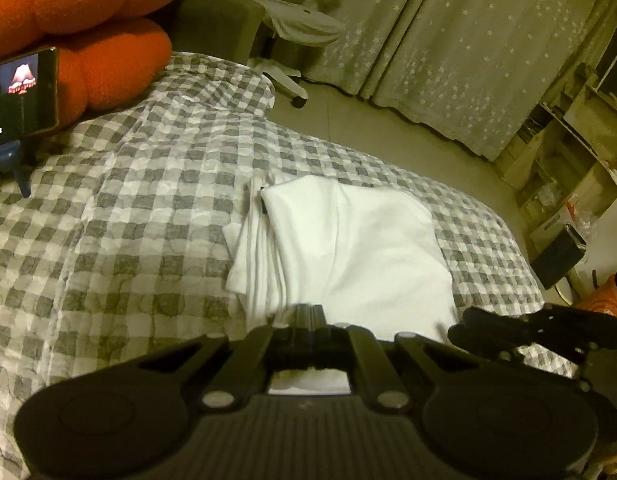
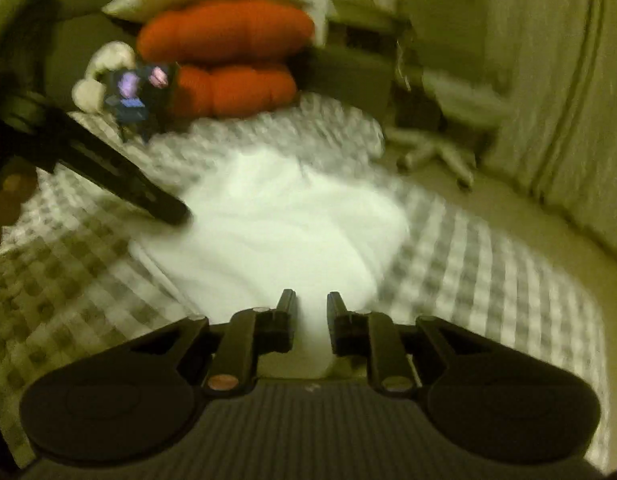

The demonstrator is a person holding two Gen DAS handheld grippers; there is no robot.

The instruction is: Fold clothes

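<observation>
Left wrist view: left tool (image 1: 308, 314) pressed together over soft, folded white garment (image 1: 348, 248), right tool (image 2: 311, 304) spread, quilted gingham bedspread (image 1: 128, 200)

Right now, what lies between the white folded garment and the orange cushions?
Only bare checkered bedcover lies between the white garment and the orange cushions, seen in the left wrist view.

Two handheld grippers over the bed, one closed, one parted.

The left gripper (image 1: 308, 314) had its two fingers drawn together with no gap showing between the tips, which pointed forward and down; whether cloth was pinched there could not be told. In the right wrist view it reached in from the upper left as a dark slanted bar (image 2: 120, 176). The right gripper (image 2: 311, 300) held its fingers (image 2: 286, 304) apart with a clear gap between them, though that view was blurred.
</observation>
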